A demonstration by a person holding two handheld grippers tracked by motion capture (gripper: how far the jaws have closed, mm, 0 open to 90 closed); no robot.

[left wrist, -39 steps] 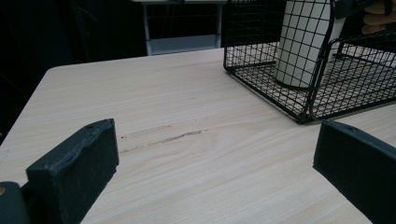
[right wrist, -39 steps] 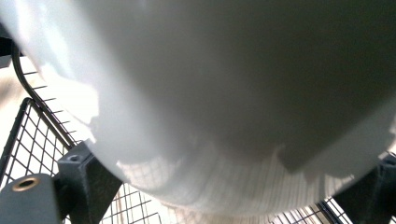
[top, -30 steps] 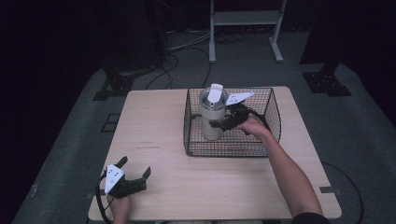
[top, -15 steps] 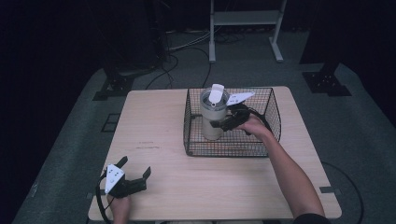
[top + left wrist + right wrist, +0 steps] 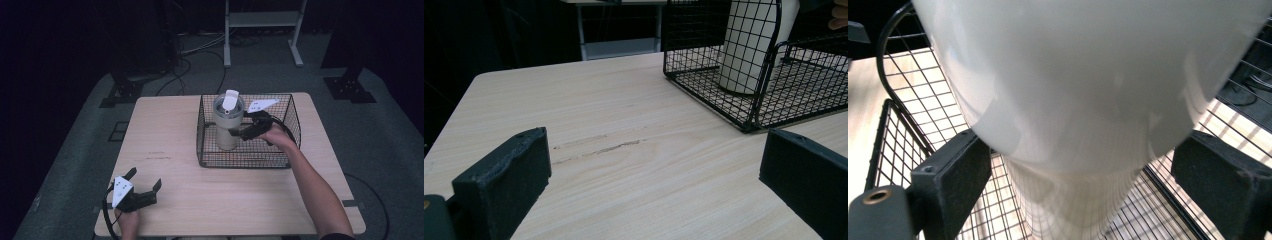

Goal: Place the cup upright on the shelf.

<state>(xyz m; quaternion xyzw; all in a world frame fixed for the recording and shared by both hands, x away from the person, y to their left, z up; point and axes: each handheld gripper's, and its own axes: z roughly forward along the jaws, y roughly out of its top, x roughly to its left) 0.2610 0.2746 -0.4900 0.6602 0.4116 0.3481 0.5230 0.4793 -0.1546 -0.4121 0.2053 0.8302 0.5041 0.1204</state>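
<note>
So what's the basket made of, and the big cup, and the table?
The basket looks like thin metal wire, coated black: an open grid you can see through. The cup is smooth and glossy white; soft reflections suggest painted metal or plastic, and I cannot tell which. The table looks like pale wood or wood-look laminate, with grain lines and a scuff.

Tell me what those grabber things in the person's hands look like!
Each gripper, left and right, is black with two thick, blocky jaws that have flat, rubbery-looking pads. A pale three-cornered plate sits on top of each. A black cable loops from the left one. The forearms are bare, with no sleeves showing.
</note>
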